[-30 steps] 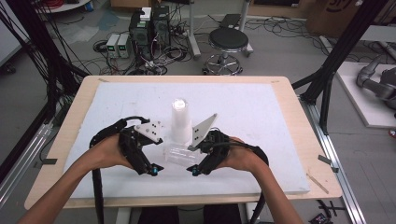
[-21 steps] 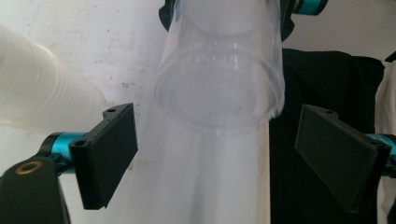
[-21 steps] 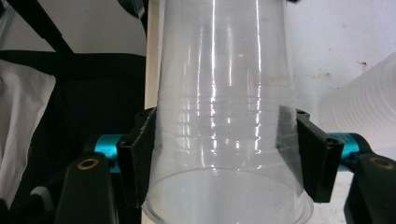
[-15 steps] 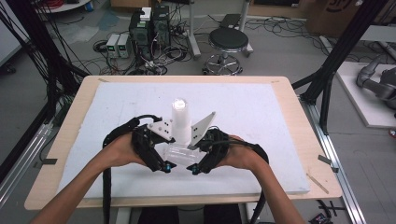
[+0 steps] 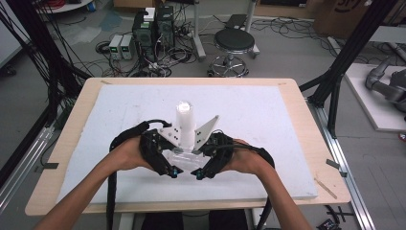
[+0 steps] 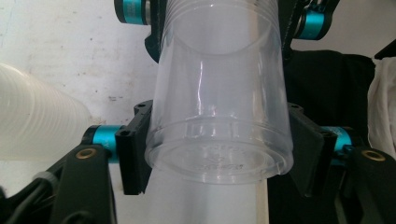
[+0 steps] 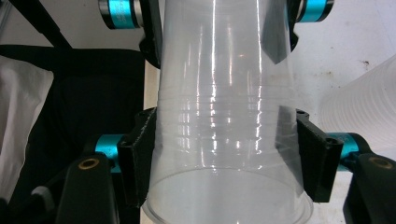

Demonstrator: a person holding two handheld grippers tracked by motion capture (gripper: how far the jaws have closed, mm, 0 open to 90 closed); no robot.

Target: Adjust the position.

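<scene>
A clear plastic cup [image 5: 184, 155] lies on its side between my two grippers, just above the white foam board [image 5: 268, 120]. My left gripper [image 6: 219, 154] is shut on the cup [image 6: 219, 116] near its base, which faces that camera. My right gripper [image 7: 224, 158] is shut on the cup [image 7: 224, 93] near its open rim, which faces that camera. In the high view the left gripper [image 5: 173, 171] and right gripper [image 5: 197, 175] point at each other, nearly touching. I cannot tell whether this is one cup or two nested ones.
A tall stack of whitish cups [image 5: 185, 122] stands upright just behind the grippers, also visible as the stack [image 6: 37, 121] and the stack [image 7: 364, 107]. The board lies on a wooden table [image 5: 311, 124]. A stool [image 5: 233, 43] and electronics sit on the floor beyond.
My left gripper has moved right toward the right gripper and closed in on the cup. The right gripper has hardly moved.
</scene>
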